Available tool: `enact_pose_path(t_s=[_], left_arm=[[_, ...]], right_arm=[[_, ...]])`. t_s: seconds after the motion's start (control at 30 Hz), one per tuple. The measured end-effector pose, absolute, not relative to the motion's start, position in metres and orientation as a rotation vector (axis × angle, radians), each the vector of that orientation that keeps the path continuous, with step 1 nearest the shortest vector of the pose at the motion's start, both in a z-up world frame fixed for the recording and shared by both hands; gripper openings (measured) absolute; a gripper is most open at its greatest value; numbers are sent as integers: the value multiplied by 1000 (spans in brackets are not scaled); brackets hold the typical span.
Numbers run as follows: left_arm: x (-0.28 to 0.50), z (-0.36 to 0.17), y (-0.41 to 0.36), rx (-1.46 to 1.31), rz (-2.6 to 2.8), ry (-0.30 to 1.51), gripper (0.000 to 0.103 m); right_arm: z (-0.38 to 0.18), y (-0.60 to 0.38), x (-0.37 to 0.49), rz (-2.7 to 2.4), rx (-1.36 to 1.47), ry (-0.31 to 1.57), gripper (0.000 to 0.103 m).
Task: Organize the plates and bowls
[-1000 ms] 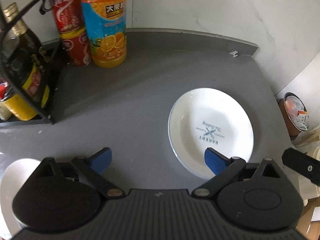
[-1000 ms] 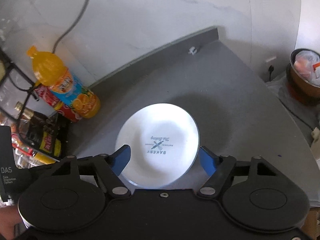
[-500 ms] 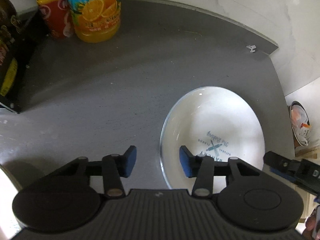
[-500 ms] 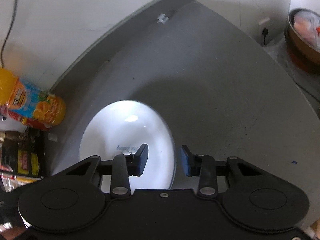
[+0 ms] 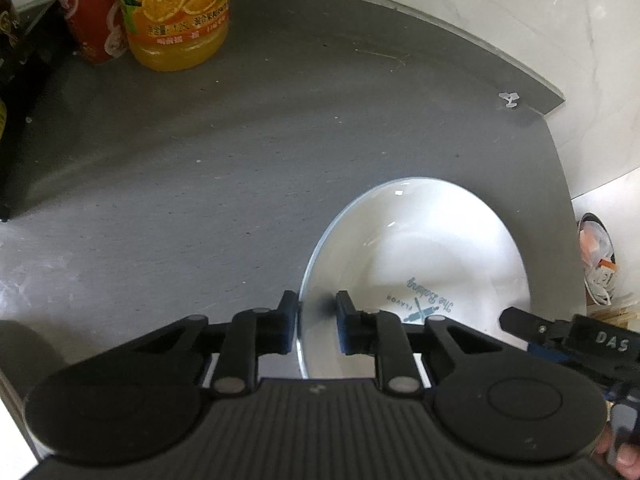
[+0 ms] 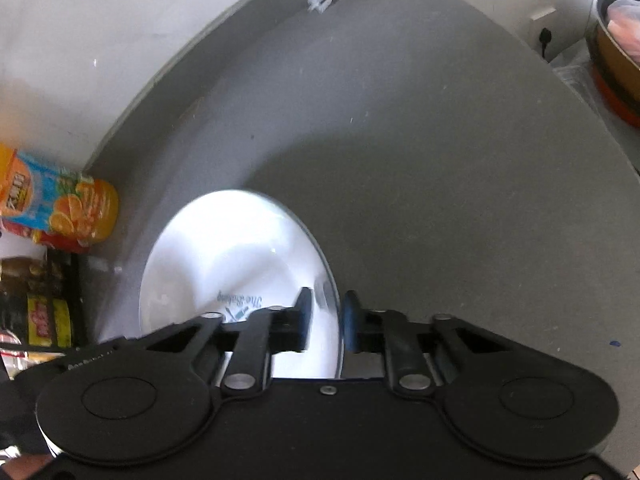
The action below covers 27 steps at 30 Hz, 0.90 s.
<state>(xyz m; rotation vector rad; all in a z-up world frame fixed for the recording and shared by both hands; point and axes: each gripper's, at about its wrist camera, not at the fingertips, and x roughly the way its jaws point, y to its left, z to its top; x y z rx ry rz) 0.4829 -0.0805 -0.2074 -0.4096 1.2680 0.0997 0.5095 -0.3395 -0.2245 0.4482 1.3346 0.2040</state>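
Note:
A white plate [image 5: 420,248] with a blue bakery logo lies on the grey counter [image 5: 240,140]. My left gripper [image 5: 316,312] is shut on the plate's left rim, one finger outside and one inside. My right gripper [image 6: 325,312] is shut on the plate's right rim; the plate also shows in the right wrist view [image 6: 232,256]. The right gripper's body shows at the right edge of the left wrist view [image 5: 568,336].
An orange juice bottle [image 5: 176,12] and a red can [image 5: 90,16] stand at the back left by the wall. A dark rack with bottles [image 6: 44,304] is at the left. A pot [image 6: 616,56] sits beyond the counter's right edge.
Both grippers moved in toward the plate and closed from wide open onto its opposite rims. The plate's near side looks larger and closer now.

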Motion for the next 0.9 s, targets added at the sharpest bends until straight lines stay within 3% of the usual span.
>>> enact_pose_path(t_s=[0.5, 0.9], left_arm=[[474, -182, -62, -463, 85, 1201, 8], [457, -148, -42, -505, 89, 1122, 8]], right_arm=[[-186, -333, 500, 249, 400, 1216, 7], [-152, -322, 479, 288, 377, 1137, 7]])
